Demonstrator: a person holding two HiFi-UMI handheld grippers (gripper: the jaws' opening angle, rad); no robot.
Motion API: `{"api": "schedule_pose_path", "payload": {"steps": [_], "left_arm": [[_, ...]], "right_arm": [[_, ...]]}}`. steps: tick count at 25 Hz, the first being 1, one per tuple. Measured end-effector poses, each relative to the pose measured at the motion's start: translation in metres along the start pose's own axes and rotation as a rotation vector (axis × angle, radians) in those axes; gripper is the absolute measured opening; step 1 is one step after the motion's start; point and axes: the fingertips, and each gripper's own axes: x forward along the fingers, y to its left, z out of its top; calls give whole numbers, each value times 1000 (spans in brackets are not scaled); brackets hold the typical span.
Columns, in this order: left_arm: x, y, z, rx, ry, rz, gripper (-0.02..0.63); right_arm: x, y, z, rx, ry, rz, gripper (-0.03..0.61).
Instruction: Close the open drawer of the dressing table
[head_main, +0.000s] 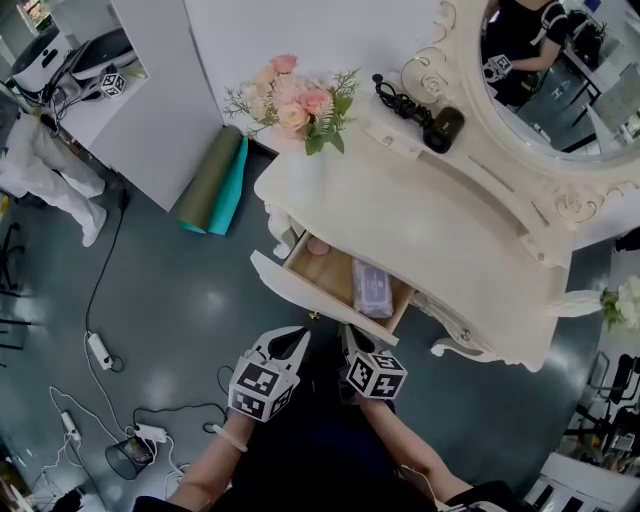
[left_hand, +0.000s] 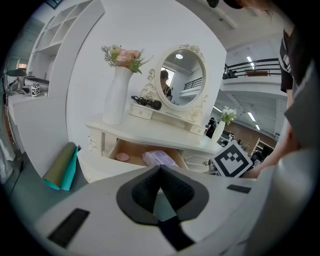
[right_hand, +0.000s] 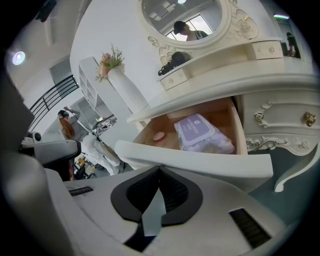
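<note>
drawer of the dressing table is shown pulled out, just beyond the left gripper and right gripper, both closed on nothing. it is judged stiff and easy-sliding, best pushed at mid-front.

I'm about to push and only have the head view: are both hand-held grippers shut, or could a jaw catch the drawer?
Observer: The left hand-held gripper is shut, jaws tip to tip with nothing between them.
Operator: And the right one?
Observer: The right hand-held gripper is shut and empty too. The drawer front lies straight across, just beyond its tips.
Operator: Does anything stick up over the rim?
Observer: No. The pack and pink disc lie low on the drawer floor.
</note>
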Motion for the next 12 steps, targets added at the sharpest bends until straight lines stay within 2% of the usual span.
{"api": "schedule_pose_path", "payload": {"steps": [12], "left_arm": [[10, 8, 13, -20, -13, 32, 18]], "right_arm": [[13, -11, 17, -3, 21, -9, 25]]}}
